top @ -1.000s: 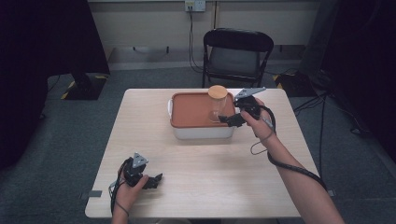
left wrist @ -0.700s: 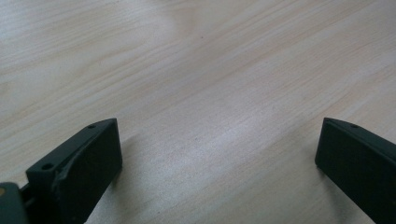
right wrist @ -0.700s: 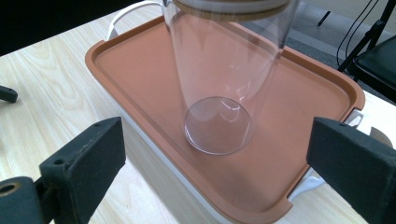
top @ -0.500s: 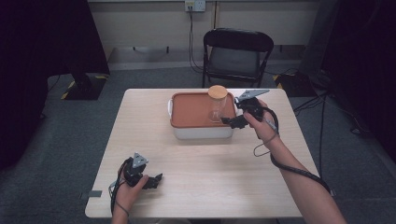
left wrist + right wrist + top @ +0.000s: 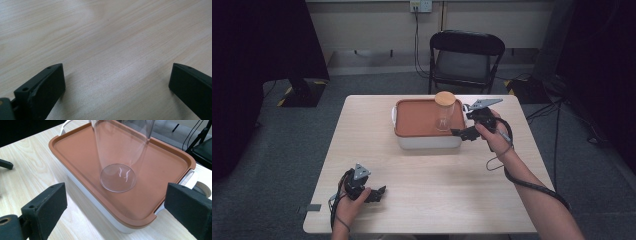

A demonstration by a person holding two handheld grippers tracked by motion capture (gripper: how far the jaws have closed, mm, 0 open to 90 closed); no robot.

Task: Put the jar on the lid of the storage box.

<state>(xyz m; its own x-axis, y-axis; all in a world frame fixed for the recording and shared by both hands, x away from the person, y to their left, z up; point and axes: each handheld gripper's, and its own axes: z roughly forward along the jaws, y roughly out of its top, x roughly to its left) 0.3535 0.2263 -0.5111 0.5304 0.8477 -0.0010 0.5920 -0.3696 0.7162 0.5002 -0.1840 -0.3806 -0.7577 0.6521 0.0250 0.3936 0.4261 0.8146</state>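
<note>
Jar (image 5: 445, 111) stands upright on the box lid (image 5: 418, 120), far right on the counter (image 5: 452, 170), directly ahead of the right gripper (image 5: 458, 133), whose jaws are spread, empty. Left gripper (image 5: 381, 192) rests near left, spread, well apart.

Looks like a lab/test room from my feed: bare wooden table (image 5: 432, 200) on grey carpet (image 5: 272, 190), black curtains (image 5: 257, 45), folding chair (image 5: 466, 57), wall outlet (image 5: 420, 6) with cables (image 5: 557, 107) trailing across floor.
</note>
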